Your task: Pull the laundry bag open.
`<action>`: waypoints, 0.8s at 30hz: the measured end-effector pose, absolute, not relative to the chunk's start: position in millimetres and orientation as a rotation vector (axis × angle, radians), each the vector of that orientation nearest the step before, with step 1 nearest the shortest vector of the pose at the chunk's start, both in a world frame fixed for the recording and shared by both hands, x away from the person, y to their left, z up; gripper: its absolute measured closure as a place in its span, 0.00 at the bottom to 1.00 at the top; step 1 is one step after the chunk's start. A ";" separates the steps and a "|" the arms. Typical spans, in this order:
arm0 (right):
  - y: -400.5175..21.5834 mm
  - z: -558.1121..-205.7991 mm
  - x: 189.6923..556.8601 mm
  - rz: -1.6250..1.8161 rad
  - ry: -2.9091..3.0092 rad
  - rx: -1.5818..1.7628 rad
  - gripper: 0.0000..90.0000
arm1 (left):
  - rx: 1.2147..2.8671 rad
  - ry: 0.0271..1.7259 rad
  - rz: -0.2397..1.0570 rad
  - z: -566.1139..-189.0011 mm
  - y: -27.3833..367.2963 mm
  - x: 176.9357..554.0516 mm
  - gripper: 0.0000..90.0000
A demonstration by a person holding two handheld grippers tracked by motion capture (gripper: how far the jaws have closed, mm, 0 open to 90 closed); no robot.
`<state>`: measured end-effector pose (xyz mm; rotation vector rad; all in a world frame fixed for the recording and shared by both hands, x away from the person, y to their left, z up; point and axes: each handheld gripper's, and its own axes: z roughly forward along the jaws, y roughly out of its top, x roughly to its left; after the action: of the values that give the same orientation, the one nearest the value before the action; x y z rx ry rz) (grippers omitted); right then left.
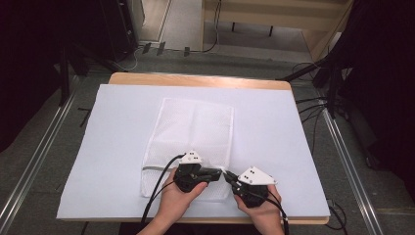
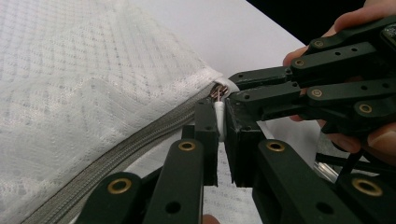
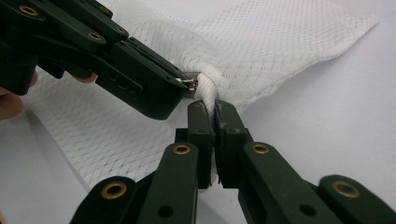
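Observation:
A white mesh laundry bag (image 1: 195,127) lies flat on the white sheet, its zipper (image 2: 116,149) running along the near edge. My left gripper (image 1: 220,173) reaches in from the left and is shut on the white zipper pull (image 2: 218,114) at the bag's near right corner. My right gripper (image 1: 230,178) meets it from the right and is shut on the bunched corner of the mesh bag (image 3: 208,91). In the right gripper view the left gripper (image 3: 189,85) pinches the metal slider just above my own jaws. The two grippers' tips nearly touch.
A white sheet (image 1: 274,122) covers the wooden table (image 1: 195,80). Both hands rest near the table's front edge. Cables trail from the grippers over that edge. Dark stands and floor cables flank the table on both sides.

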<state>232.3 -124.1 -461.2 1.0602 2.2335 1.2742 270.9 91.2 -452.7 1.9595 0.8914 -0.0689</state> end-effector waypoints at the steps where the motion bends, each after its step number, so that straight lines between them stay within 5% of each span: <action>1: -124.1 -461.2 232.3 1.274 2.234 1.060 0.98 | 1.959 0.891 -0.069 -452.7 91.2 270.9 0.96; 24: -136.6 -454.9 233.4 1.248 2.179 1.121 0.98 | 1.997 0.996 -0.002 -456.9 129.2 271.5 0.97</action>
<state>233.4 -136.6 -454.9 1.1208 2.1791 1.2484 271.5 129.2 -456.9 1.9974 0.9958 -0.0023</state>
